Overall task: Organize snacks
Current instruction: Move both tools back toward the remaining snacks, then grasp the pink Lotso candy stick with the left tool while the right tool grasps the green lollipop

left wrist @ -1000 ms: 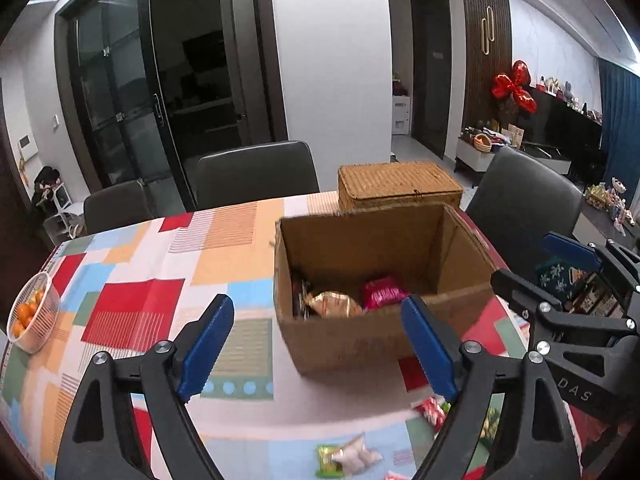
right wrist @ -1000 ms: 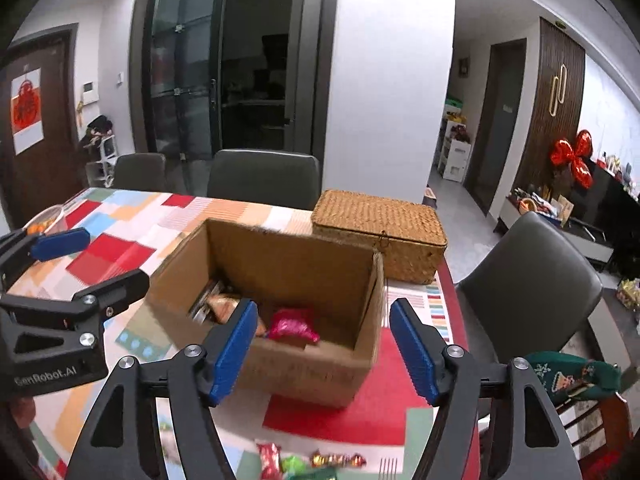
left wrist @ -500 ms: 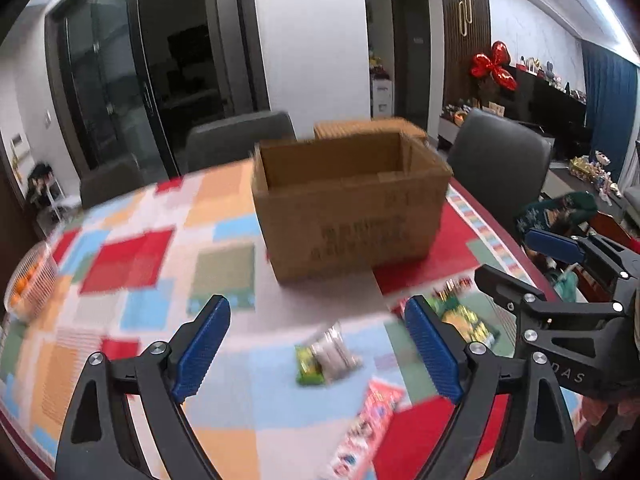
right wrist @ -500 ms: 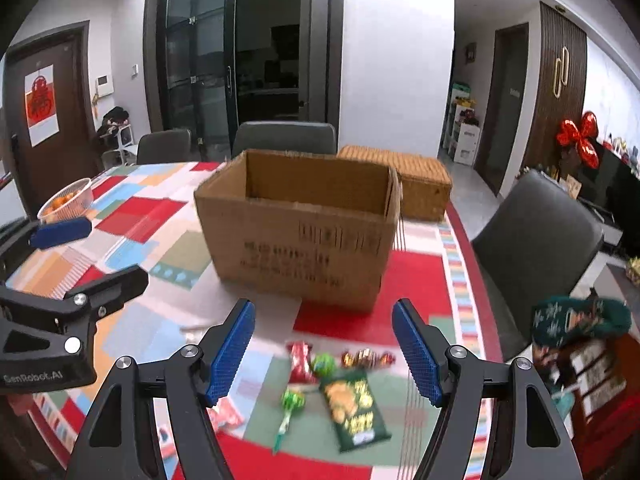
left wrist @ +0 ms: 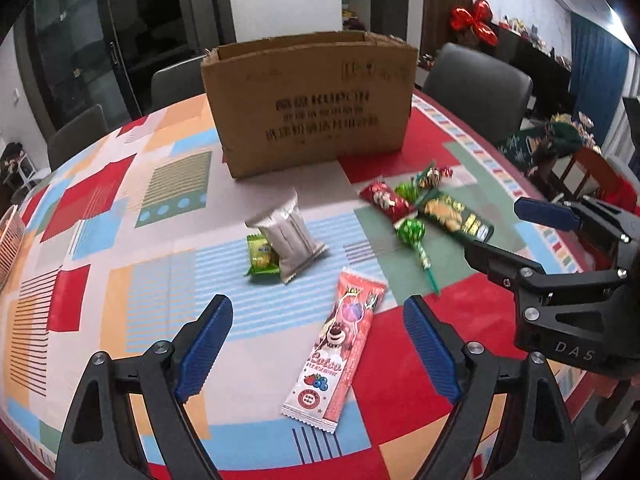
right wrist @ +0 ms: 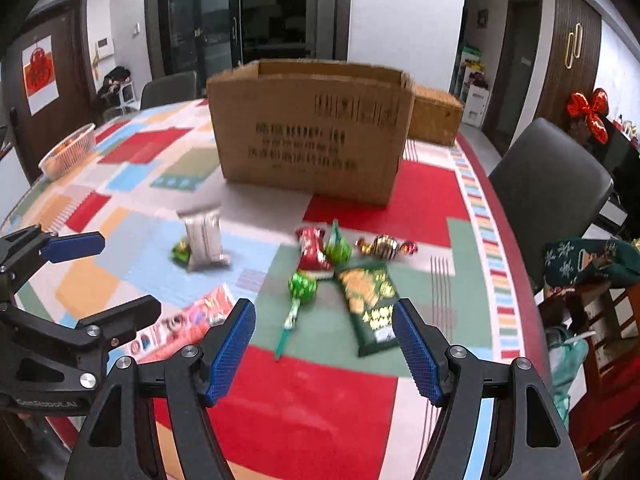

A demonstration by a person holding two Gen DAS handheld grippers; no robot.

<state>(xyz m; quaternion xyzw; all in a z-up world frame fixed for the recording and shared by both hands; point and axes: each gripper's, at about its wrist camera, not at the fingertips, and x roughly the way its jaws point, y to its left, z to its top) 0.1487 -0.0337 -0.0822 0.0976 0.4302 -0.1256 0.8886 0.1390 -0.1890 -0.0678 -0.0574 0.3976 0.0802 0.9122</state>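
A cardboard box (left wrist: pixel 308 104) stands on the patchwork tablecloth; it also shows in the right wrist view (right wrist: pixel 312 132). Loose snacks lie in front of it. My left gripper (left wrist: pixel 318 346) is open and empty, low over a pink Lotso packet (left wrist: pixel 338 346). Beyond it lie a silver packet (left wrist: pixel 290 236) and a small green packet (left wrist: pixel 262 254). My right gripper (right wrist: pixel 324 348) is open and empty, above a green lollipop (right wrist: pixel 298 300) and a dark green snack bag (right wrist: pixel 370 300). A red candy (right wrist: pixel 312 250) and wrapped sweets (right wrist: pixel 384 246) lie behind them.
A wicker chest (right wrist: pixel 434 116) sits behind the box. A white basket of oranges (right wrist: pixel 68 152) stands at the table's far left. Grey chairs (right wrist: pixel 548 180) ring the table. The table edge runs close on the right.
Both grippers have dropped from above the box and pulled back toward the near table edge. The box's inside is hidden now; the loose snacks have come into view.
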